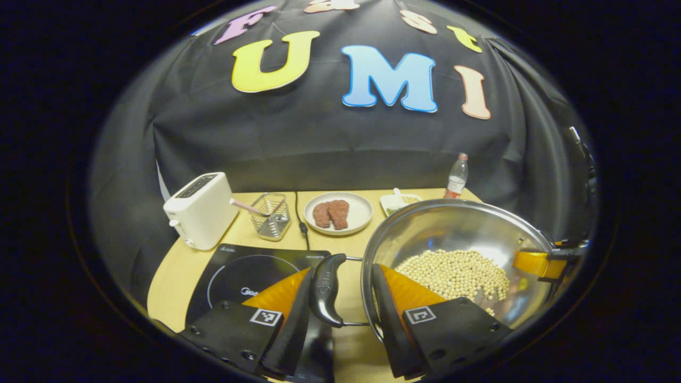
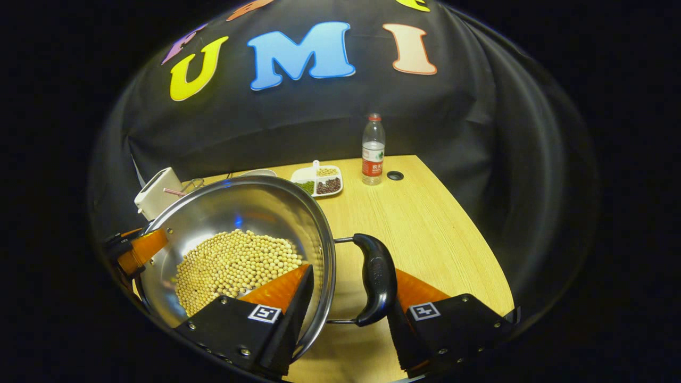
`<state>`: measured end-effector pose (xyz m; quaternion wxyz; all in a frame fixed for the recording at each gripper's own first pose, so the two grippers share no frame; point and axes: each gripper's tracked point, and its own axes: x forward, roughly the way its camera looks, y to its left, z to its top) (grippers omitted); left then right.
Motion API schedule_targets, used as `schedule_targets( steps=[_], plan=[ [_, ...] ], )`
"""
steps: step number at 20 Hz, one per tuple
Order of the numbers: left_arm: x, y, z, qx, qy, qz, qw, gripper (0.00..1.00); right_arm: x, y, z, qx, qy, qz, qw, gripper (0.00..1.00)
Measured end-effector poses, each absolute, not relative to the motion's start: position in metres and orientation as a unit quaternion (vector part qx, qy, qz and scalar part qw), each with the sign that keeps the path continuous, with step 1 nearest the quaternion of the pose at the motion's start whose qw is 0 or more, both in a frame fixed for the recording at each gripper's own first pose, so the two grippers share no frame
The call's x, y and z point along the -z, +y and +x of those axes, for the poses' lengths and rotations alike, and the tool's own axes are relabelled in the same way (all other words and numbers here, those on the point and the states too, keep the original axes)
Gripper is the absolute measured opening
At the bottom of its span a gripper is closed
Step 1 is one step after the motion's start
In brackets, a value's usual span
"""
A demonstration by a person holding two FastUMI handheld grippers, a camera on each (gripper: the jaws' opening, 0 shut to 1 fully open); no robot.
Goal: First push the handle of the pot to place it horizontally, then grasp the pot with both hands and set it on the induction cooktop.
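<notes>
we're gripping the steel pot (image 1: 457, 234) of soybeans (image 2: 234, 266) — left gripper (image 1: 340, 298) and right gripper (image 2: 346, 298) each clenched on a side handle — beside the induction cooktop (image 1: 239, 271)

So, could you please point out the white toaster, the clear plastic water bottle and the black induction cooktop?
white toaster (image 1: 201, 211), left gripper view, front face.
clear plastic water bottle (image 2: 373, 151), right gripper view, label band.
black induction cooktop (image 1: 250, 274), left gripper view, glass top inside the ring.

You can make out no readable text: the induction cooktop (image 1: 250, 276) carries a small blurred logo at 6 o'clock on its ring, too small to tell.
</notes>
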<state>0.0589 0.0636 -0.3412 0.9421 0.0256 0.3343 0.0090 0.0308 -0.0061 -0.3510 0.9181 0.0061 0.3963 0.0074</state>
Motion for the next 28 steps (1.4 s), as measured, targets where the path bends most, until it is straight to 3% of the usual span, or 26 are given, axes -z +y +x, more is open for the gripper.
schedule_targets(
  steps=[7,8,9,28],
  plan=[
    [0.31,0.138,0.051,-0.031,0.31,0.019,0.95,0.69,0.335,0.065,0.027,-0.036,0.387,-0.004,0.921,0.73],
    [0.311,0.149,0.05,-0.033,0.311,0.019,0.95,0.66,0.335,0.074,0.027,-0.039,0.388,-0.003,0.921,0.73],
    [0.311,0.16,0.05,-0.036,0.311,0.02,0.949,0.69,0.335,0.084,0.027,-0.042,0.389,-0.003,0.92,0.73],
    [0.327,0.32,0.046,-0.083,0.311,0.027,0.946,0.66,0.372,0.223,0.035,-0.095,0.433,-0.004,0.896,0.73]
  ],
)
